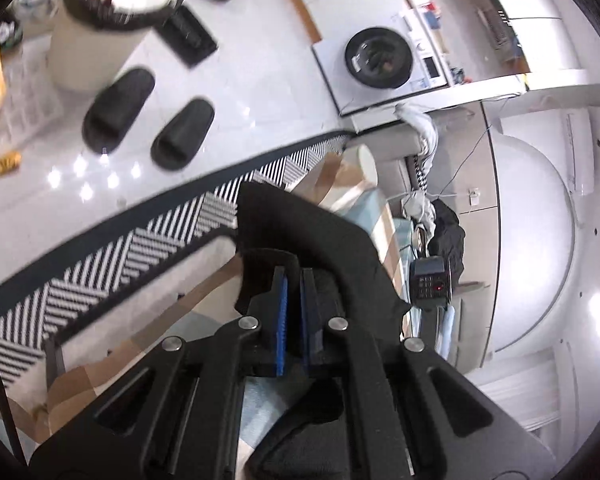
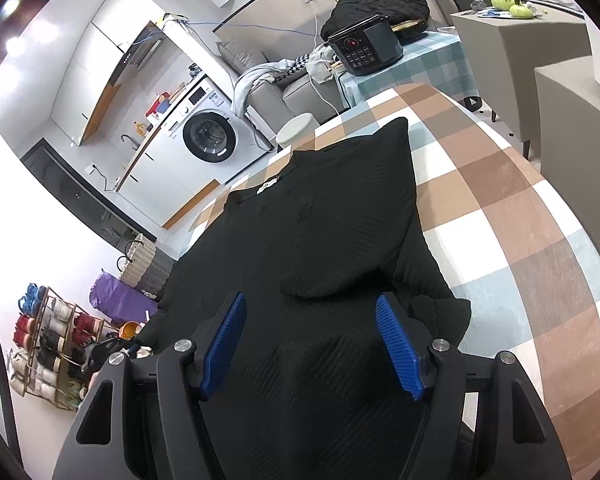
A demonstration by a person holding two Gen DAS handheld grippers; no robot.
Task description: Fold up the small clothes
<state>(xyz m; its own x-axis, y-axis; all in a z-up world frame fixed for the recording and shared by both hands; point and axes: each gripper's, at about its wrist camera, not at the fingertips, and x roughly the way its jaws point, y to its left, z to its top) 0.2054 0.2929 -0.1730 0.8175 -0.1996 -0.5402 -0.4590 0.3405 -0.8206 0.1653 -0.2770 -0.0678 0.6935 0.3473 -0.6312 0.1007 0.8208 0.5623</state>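
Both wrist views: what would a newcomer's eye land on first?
The black top spread on the checked tablecloth, one sleeve folded across its body. In the left wrist view the left hand-held gripper is shut on a black fold; the right hand-held gripper hangs open above the hem.

A home: washing machine (image 2: 209,137), sofa (image 2: 268,92), shoe rack (image 2: 56,344).

No legible text anywhere: cooker (image 2: 366,50) panel, washer (image 2: 204,98) labels, garment (image 2: 320,240) neck tag all too blurred/small.
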